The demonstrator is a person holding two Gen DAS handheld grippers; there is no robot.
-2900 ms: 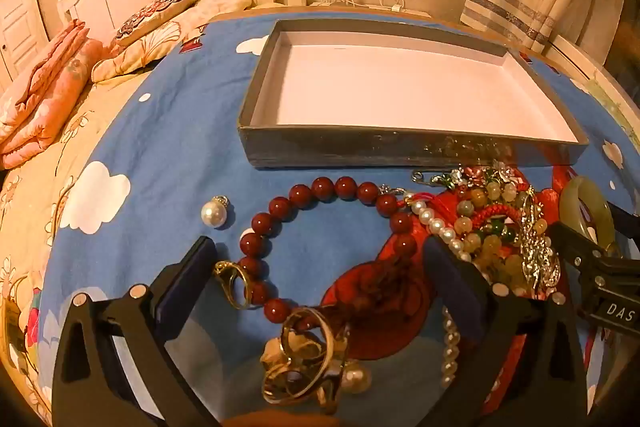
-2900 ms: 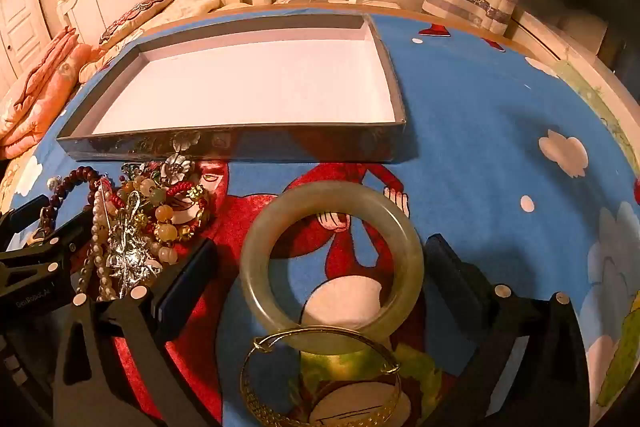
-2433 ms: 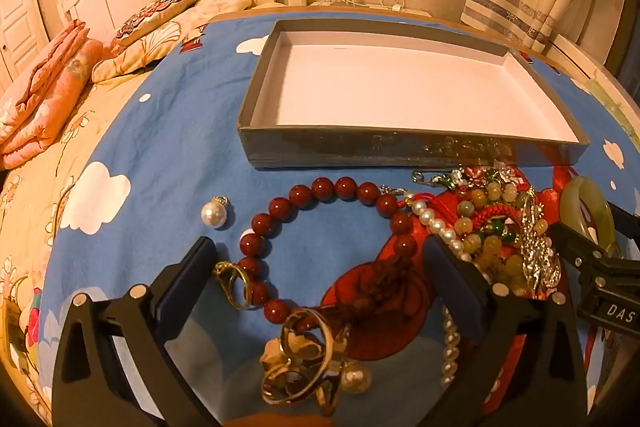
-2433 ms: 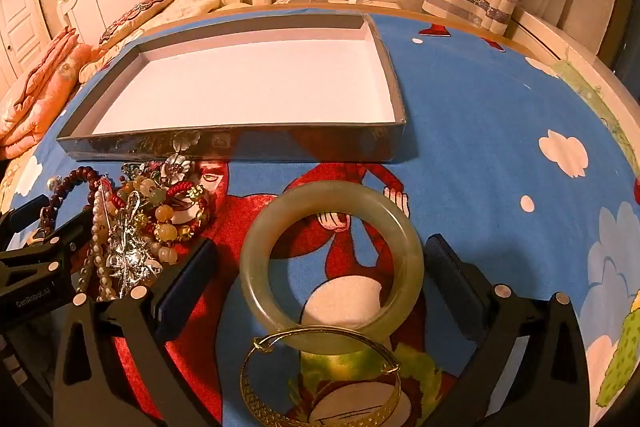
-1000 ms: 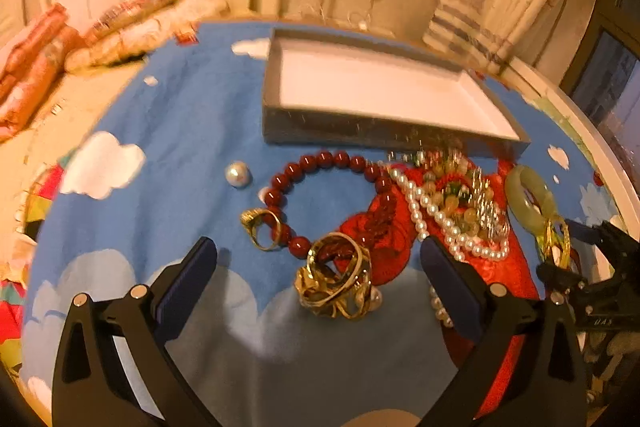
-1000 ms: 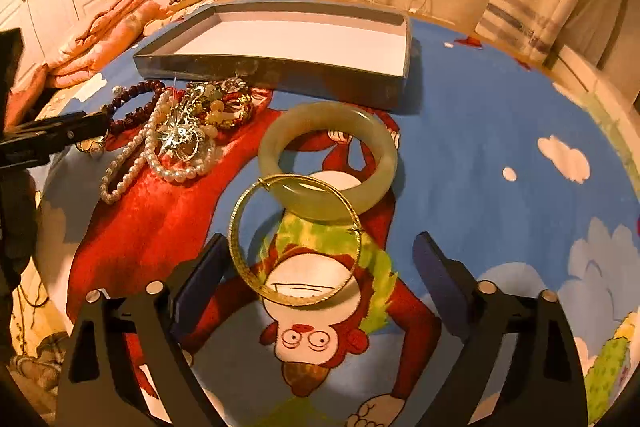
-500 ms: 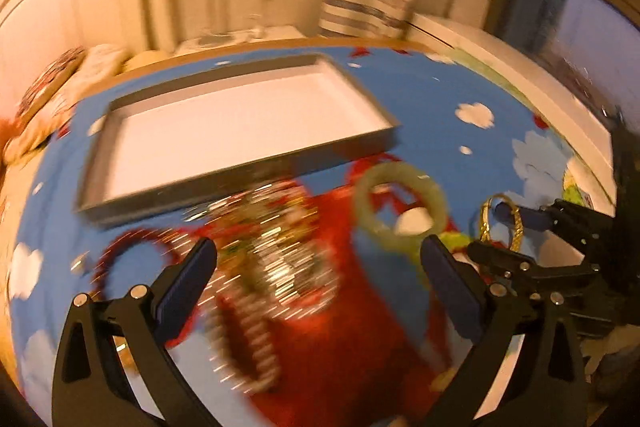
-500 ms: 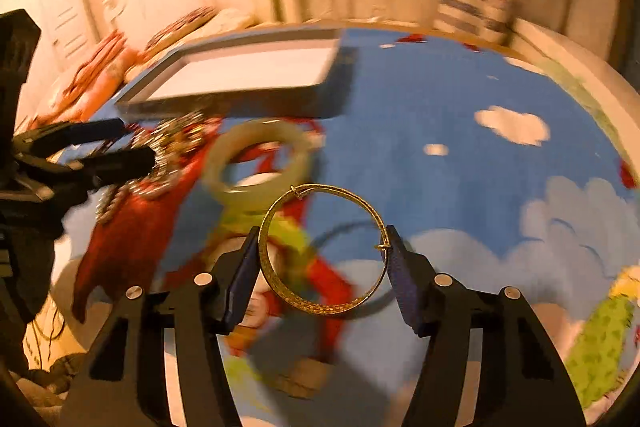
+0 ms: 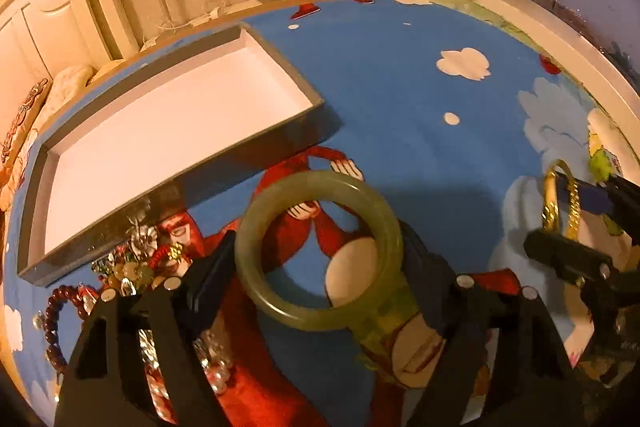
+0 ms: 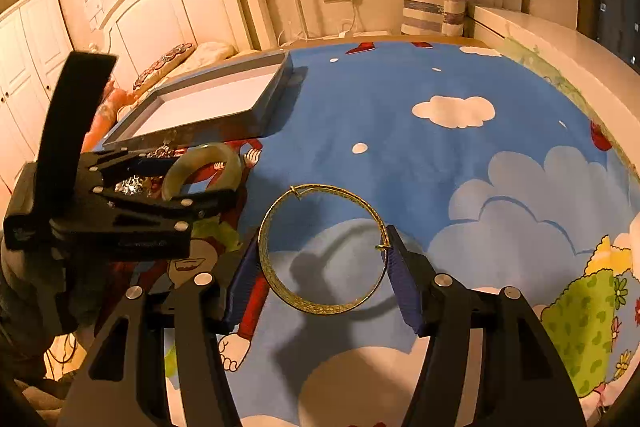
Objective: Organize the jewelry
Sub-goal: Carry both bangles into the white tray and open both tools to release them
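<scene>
A pale green jade bangle (image 9: 256,291) lies on the blue cartoon sheet, between the fingers of my left gripper (image 9: 316,259). Its jaws are closing, and both pads touch the bangle's outer rim. The right wrist view shows that left gripper (image 10: 208,177) straddling the jade bangle (image 10: 208,151). My right gripper (image 10: 320,251) is shut on a thin gold bangle (image 10: 316,306) and holds it above the sheet, with its shadow below. From the left wrist view, the gold bangle (image 9: 550,199) sits in the right gripper (image 9: 570,225) at far right. The grey box (image 9: 180,187) with a white floor is empty.
A tangle of beads, pearls and brooches (image 9: 136,259) and a dark red bead bracelet (image 9: 52,327) lie left of the left gripper, in front of the box (image 10: 192,135). Pillows and the headboard are at the far left. A white ledge (image 10: 560,47) runs along the right.
The left gripper swung right from the bead pile to the jade bangle and narrowed around it. The right gripper closed on the gold bangle, lifted it and carried it right.
</scene>
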